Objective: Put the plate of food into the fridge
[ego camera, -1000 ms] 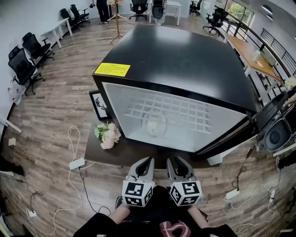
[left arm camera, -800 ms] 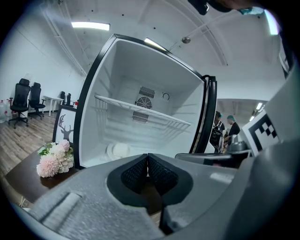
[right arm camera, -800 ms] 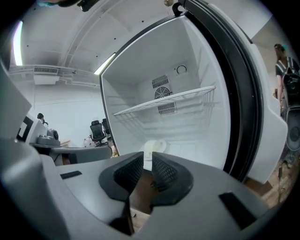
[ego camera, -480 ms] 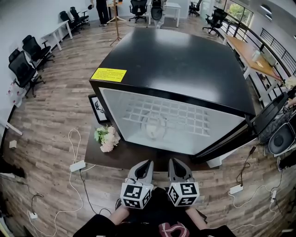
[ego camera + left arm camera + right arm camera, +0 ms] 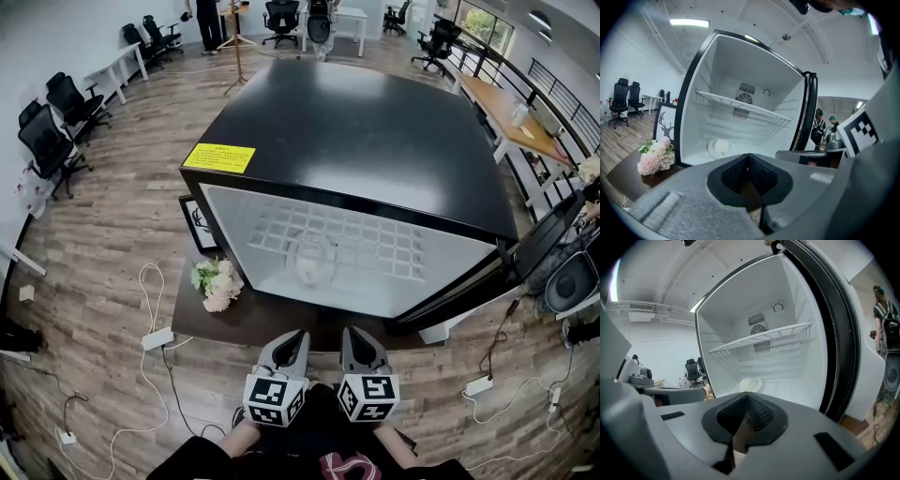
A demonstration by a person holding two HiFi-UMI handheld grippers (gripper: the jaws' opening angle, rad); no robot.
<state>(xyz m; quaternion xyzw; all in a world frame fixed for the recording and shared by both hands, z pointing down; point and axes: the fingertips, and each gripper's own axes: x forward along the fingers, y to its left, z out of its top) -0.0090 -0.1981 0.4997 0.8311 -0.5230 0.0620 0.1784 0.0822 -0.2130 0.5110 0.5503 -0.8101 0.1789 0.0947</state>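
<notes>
The fridge (image 5: 356,141) stands open toward me, black outside and white inside. A white plate of food (image 5: 314,262) lies on its floor under the wire shelf (image 5: 347,230); the same plate (image 5: 721,147) shows in the left gripper view, and the plate (image 5: 750,384) in the right gripper view. My left gripper (image 5: 296,337) and right gripper (image 5: 352,336) hang side by side close to my body, well short of the fridge. Both are shut with nothing between the jaws, as the left gripper (image 5: 748,159) and right gripper (image 5: 746,398) show in their own views.
A low dark table (image 5: 239,319) carries the fridge, a pink flower bunch (image 5: 217,275) and a framed deer picture (image 5: 200,214). The fridge door (image 5: 548,230) swings out to the right. Cables and a power strip (image 5: 157,332) lie on the wooden floor. A person (image 5: 883,315) stands beyond the door.
Both grippers sit slightly lower in the head view, nearer my body. The fridge, its door and the plate inside have not moved.
</notes>
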